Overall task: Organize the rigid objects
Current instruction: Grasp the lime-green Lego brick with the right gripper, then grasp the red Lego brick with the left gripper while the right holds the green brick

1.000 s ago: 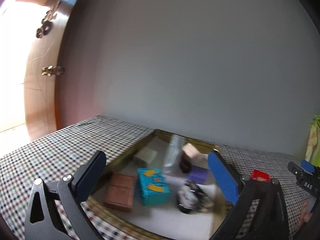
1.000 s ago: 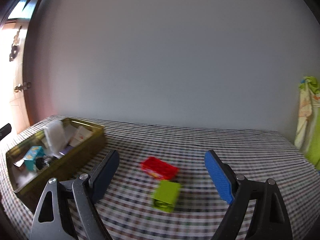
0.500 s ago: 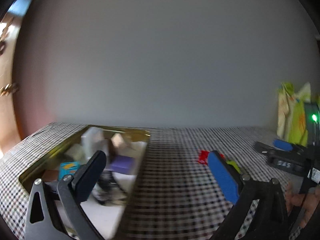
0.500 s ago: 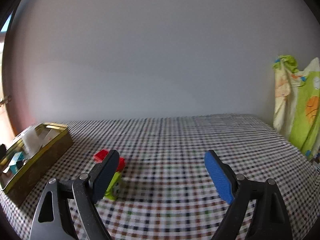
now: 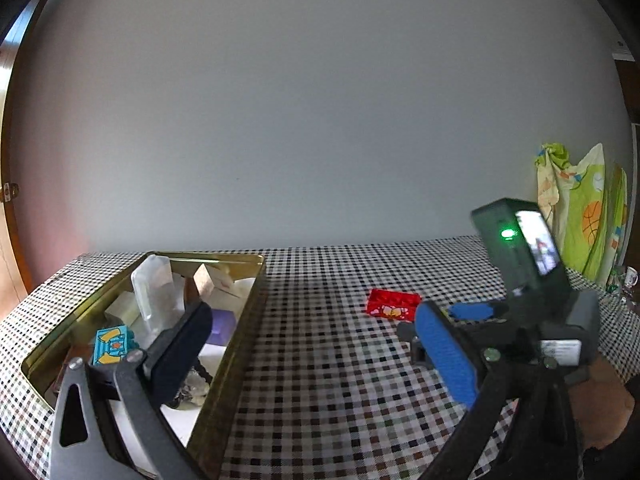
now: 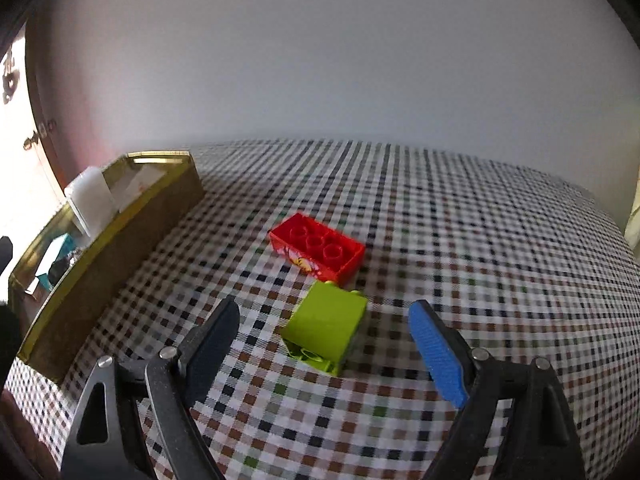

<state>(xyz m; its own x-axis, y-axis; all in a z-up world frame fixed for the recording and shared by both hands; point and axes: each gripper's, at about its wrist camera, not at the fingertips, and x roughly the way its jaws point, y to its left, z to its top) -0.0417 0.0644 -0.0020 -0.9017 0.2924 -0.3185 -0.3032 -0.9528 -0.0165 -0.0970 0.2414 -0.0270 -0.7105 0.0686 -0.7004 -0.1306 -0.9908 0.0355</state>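
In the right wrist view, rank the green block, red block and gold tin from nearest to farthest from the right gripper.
1. Green block, between the open right gripper's fingers.
2. Red block, just behind the green one.
3. Gold tin, far off to the left.

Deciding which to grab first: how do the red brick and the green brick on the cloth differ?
The red brick is long and low; the green brick is shorter and taller. The red one lies hollow side up, with a picture on its side; the green one lies tipped on its side and looks plain. The green one sits between the open right gripper fingers; the red one lies beyond. Both rest on the checked cloth, outside the tin.
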